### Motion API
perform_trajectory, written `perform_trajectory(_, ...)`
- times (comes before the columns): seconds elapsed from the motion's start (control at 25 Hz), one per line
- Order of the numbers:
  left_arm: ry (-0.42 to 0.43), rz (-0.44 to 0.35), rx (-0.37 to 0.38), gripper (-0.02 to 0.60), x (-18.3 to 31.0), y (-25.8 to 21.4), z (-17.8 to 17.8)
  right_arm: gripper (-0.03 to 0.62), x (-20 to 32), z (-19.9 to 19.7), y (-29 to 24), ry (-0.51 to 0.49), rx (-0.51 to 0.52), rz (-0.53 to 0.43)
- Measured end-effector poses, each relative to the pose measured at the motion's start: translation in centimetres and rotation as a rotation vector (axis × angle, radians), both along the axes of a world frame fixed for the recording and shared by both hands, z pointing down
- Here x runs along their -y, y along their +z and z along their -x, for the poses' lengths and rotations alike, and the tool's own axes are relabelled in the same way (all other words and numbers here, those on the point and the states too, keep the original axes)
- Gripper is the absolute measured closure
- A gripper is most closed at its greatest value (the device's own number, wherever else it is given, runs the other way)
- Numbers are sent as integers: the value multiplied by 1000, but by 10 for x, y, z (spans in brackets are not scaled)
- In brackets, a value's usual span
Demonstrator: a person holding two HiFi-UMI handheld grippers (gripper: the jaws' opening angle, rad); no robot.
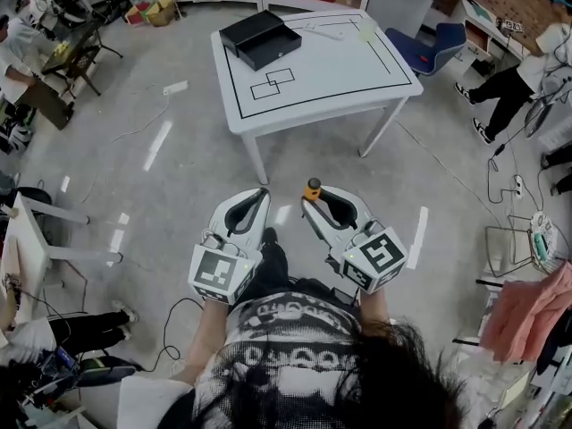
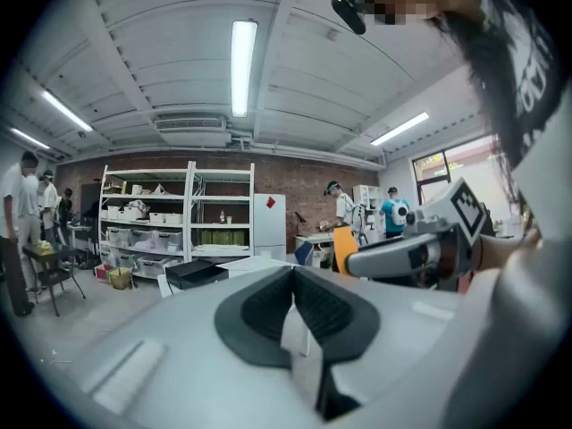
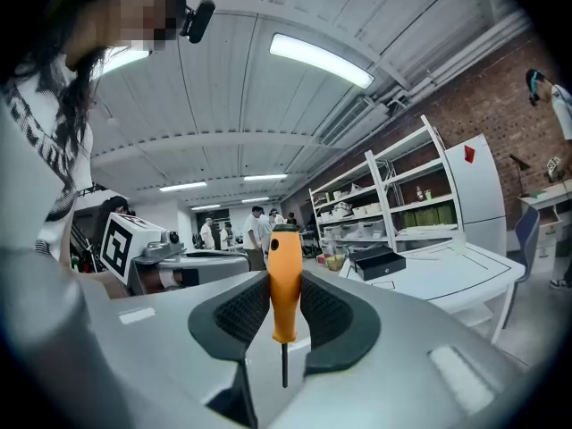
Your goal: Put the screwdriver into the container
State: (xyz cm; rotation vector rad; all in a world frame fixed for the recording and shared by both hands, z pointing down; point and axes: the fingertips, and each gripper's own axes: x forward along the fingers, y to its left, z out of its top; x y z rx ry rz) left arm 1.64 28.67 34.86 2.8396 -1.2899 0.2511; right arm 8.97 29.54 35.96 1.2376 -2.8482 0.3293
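The screwdriver (image 3: 285, 280) – just one, with an orange handle and a thin dark shaft – is clamped by its handle between the two dark pads of the right gripper (image 1: 322, 206), the shaft pointing back toward the gripper's body. In the head view its orange end pokes out at the jaw tips. The left gripper (image 1: 253, 199) is held just beside the right one, its two jaws closed together with nothing between them. Both grippers are in the air above a grey floor, well apart from the one white table (image 1: 349, 65) ahead. A single black container (image 1: 261, 38) sits open at the table's far left corner – the only container in sight.
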Motion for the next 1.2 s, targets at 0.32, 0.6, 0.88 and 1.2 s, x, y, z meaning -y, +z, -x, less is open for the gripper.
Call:
perform_trajectory(0.32,34,-19,19,581,68,-5,14,480,64,22,-4,4,-10,21)
perform_trajectory(0.6,49,-2,9,581,125,-2,41,480,123,52,2,4,-20,46)
perform_trajectory(0.88,61,7,28,581,178,5,82,480,184,92,7,12,-22,70)
perform_trajectory(1.2,84,26,21,581,209,16,103,480,214,115,13,30,-29,86)
